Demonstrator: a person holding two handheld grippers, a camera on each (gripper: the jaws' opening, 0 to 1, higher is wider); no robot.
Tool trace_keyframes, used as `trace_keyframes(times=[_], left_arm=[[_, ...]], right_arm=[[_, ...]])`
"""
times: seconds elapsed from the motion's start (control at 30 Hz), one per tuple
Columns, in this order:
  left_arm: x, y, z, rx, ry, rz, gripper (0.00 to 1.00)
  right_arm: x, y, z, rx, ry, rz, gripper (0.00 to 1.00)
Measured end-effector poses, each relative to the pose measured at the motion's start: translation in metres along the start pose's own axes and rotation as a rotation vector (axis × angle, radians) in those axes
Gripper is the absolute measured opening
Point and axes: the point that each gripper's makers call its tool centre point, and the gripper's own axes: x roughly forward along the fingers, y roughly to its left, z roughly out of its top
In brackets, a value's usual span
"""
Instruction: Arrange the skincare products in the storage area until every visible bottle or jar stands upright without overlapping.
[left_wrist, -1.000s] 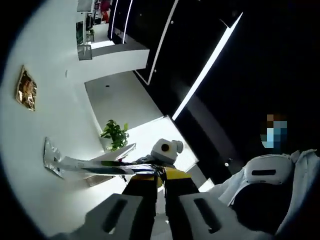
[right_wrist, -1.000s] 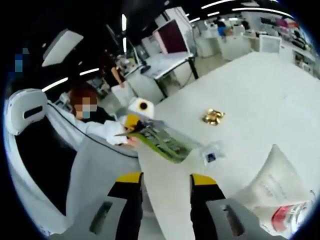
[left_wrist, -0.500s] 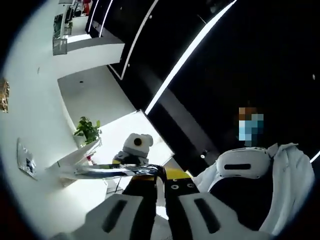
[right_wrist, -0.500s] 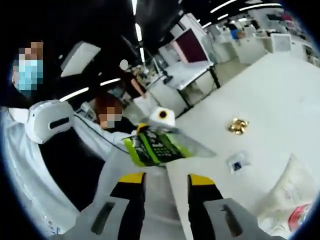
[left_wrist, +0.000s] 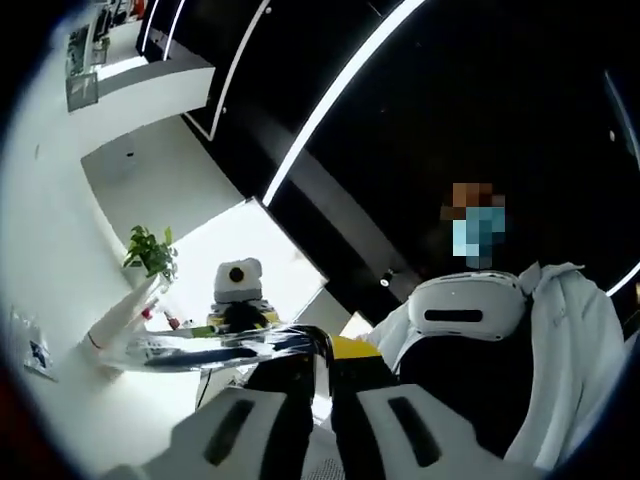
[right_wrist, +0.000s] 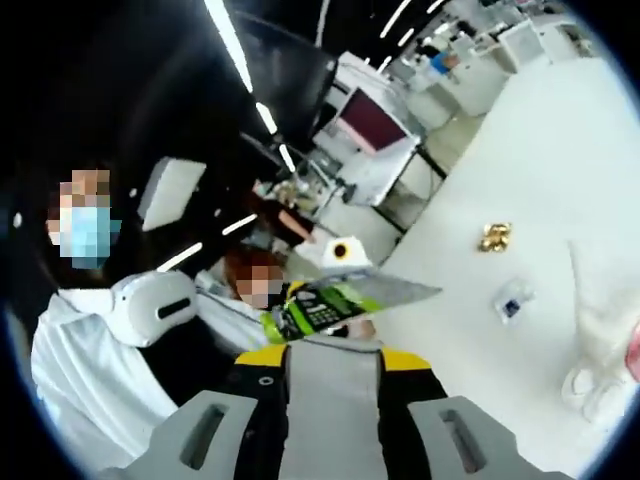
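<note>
Both views are tilting further up off the tabletop (right_wrist: 520, 190) at frame right. Your left gripper (left_wrist: 321, 352) is pinching a green sachet (left_wrist: 215, 345), lower centre; your right gripper (right_wrist: 332, 358) is gaping empty. Swinging blind, you're risking dropping it, or flattening the gold jar (right_wrist: 494, 236).

Surroundings: a white table, a plant, and people nearby.
A white table (right_wrist: 560, 200) carries a small gold object (right_wrist: 494, 237) and, near it, a small clear packet (right_wrist: 513, 303). A green potted plant (left_wrist: 150, 252) stands at a white wall. A person in a white coat (left_wrist: 575, 340) sits close, beside a white headrest (right_wrist: 158, 306). Desks with a dark monitor (right_wrist: 375, 122) stand behind.
</note>
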Motion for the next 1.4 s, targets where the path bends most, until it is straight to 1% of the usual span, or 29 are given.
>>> trace_keyframes(times=[0.03,0.07,0.1,0.17,0.23,0.27,0.3,0.33,0.37,0.4,0.43,0.47,0.5,0.57,0.63,0.67,0.7,0.77,0.8,0.83,0.9,1.07,1.1,1.17,1.23,1.27,1.3,1.37,1.4], left_arm=[[0.001,-0.001,-0.001,0.001,0.010,-0.005,0.00],[0.003,-0.003,-0.002,0.013,0.025,-0.010,0.00],[0.004,-0.004,-0.002,0.020,0.031,-0.009,0.00],[0.005,-0.005,-0.001,0.020,0.034,-0.015,0.00],[0.005,-0.007,0.001,0.027,0.029,-0.026,0.00],[0.005,-0.007,0.001,0.026,0.029,-0.029,0.00],[0.006,-0.007,0.002,0.027,0.032,-0.033,0.00],[0.008,-0.007,0.002,0.027,0.035,-0.035,0.00],[0.010,-0.006,0.002,0.029,0.039,-0.037,0.00],[0.011,-0.007,0.002,0.030,0.042,-0.040,0.00],[0.013,-0.007,0.002,0.032,0.044,-0.045,0.00],[0.014,-0.008,0.002,0.032,0.047,-0.050,0.00],[0.016,-0.010,0.001,0.032,0.052,-0.058,0.00],[0.019,-0.013,-0.002,0.035,0.076,-0.073,0.00],[0.021,-0.015,-0.008,0.035,0.110,-0.078,0.00],[0.022,-0.016,-0.010,0.030,0.126,-0.083,0.00],[0.023,-0.017,-0.012,0.027,0.135,-0.089,0.00],[0.026,-0.019,-0.014,0.031,0.156,-0.103,0.00],[0.028,-0.020,-0.015,0.036,0.165,-0.105,0.00],[0.030,-0.021,-0.015,0.038,0.168,-0.109,0.00],[0.032,-0.024,-0.015,0.050,0.180,-0.121,0.00],[0.035,-0.030,-0.016,0.066,0.210,-0.142,0.00],[0.036,-0.030,-0.019,0.069,0.223,-0.141,0.00],[0.036,-0.030,-0.023,0.069,0.249,-0.140,0.00],[0.036,-0.028,-0.027,0.069,0.268,-0.133,0.00],[0.035,-0.025,-0.031,0.066,0.287,-0.122,0.00],[0.034,-0.023,-0.034,0.064,0.306,-0.118,0.00],[0.031,-0.021,-0.037,0.057,0.318,-0.109,0.00],[0.030,-0.020,-0.037,0.055,0.320,-0.106,0.00]], right_arm=[[0.000,0.002,-0.001,0.014,-0.014,0.013,0.30],[-0.004,0.003,-0.002,0.049,-0.021,0.034,0.31],[-0.007,0.003,-0.002,0.064,-0.038,0.047,0.31],[-0.015,0.003,0.000,0.104,-0.076,0.076,0.31],[-0.025,0.004,-0.002,0.139,-0.106,0.109,0.31],[-0.024,0.005,0.000,0.151,-0.133,0.112,0.31],[-0.023,0.007,0.004,0.184,-0.185,0.135,0.31],[-0.025,0.008,0.006,0.210,-0.212,0.163,0.31],[-0.025,0.009,0.005,0.233,-0.223,0.186,0.30],[-0.018,0.011,-0.002,0.258,-0.212,0.189,0.30],[-0.013,0.008,-0.007,0.256,-0.205,0.177,0.30],[-0.007,0.006,-0.012,0.273,-0.203,0.166,0.31],[-0.005,0.005,-0.011,0.293,-0.223,0.172,0.31],[-0.005,0.010,-0.004,0.355,-0.286,0.238,0.32],[-0.007,0.010,0.003,0.371,-0.338,0.258,0.33],[-0.006,0.008,0.007,0.405,-0.366,0.260,0.32],[-0.004,0.006,0.005,0.422,-0.357,0.251,0.31],[0.004,-0.003,-0.004,0.435,-0.323,0.203,0.28],[0.006,-0.004,-0.007,0.428,-0.313,0.200,0.26],[0.010,-0.006,-0.011,0.445,-0.301,0.199,0.25],[0.013,-0.007,-0.012,0.472,-0.313,0.210,0.26],[0.025,0.000,-0.022,0.507,-0.277,0.244,0.27],[0.026,0.001,-0.021,0.521,-0.284,0.257,0.27],[0.028,0.002,-0.018,0.540,-0.295,0.271,0.23],[0.029,0.005,-0.018,0.541,-0.284,0.284,0.15],[0.029,0.004,-0.019,0.533,-0.271,0.274,0.11],[0.029,-0.002,-0.021,0.519,-0.262,0.229,0.08],[0.024,-0.006,-0.019,0.509,-0.270,0.220,0.05],[0.022,-0.010,-0.018,0.512,-0.282,0.203,0.01]])
